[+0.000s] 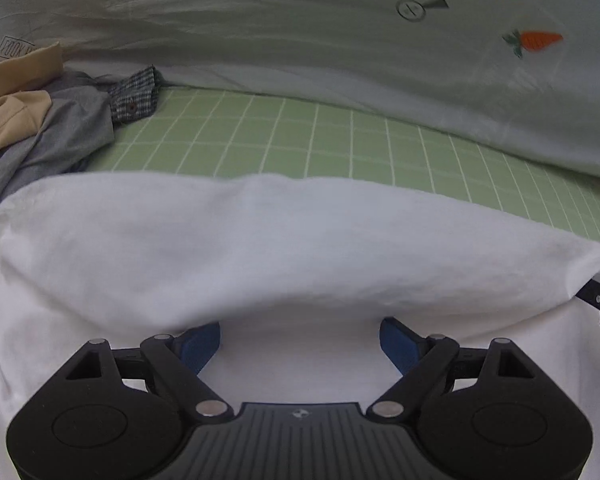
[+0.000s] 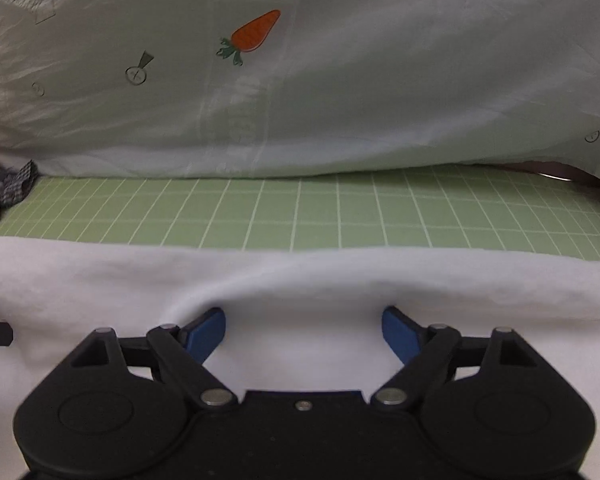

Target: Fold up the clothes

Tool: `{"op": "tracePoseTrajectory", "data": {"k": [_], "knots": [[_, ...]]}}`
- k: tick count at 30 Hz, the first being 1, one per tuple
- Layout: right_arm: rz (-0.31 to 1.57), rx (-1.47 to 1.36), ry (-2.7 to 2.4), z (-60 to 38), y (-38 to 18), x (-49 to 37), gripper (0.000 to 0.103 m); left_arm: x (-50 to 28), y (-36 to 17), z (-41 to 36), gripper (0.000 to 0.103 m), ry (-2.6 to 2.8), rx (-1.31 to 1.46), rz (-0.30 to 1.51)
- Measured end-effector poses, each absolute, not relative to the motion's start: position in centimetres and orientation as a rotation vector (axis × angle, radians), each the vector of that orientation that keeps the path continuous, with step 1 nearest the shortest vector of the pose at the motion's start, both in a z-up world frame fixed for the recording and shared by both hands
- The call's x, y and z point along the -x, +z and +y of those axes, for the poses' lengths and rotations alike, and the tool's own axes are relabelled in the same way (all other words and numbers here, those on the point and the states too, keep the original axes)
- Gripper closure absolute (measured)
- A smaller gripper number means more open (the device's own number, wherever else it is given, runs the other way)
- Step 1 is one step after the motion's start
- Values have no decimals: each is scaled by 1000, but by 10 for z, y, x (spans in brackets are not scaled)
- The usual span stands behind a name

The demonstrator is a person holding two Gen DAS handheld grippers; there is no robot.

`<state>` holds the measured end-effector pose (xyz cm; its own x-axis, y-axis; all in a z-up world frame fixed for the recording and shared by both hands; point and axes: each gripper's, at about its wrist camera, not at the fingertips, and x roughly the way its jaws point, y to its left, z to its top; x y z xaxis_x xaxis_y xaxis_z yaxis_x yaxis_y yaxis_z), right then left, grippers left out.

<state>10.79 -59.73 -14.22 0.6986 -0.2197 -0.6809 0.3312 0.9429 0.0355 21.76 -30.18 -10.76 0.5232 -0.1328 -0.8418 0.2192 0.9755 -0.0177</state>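
Left gripper was spread wide, blue fingers apart over the white shirt, gripping nothing. Your right gripper was the same: fingers splayed, no cloth pinched. That shirt lay on the green grid mat, its rolled edge bulging just ahead of both tools. Further back sat the carrot-print sheet. A pile of grey and tan clothes lay at far left of the mat.
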Motion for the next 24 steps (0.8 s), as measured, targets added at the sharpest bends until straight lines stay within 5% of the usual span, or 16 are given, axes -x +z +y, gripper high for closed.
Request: {"op": "tracePoseTrajectory", "data": {"k": [8,24], "knots": [[821,-164,-336,-601,-157,-151,10,-259,-113,-294,15,-173,26,1008],[936,-227,-321,-542,-126,-42,7,-146,-59,-117,10,197,231,912]]}}
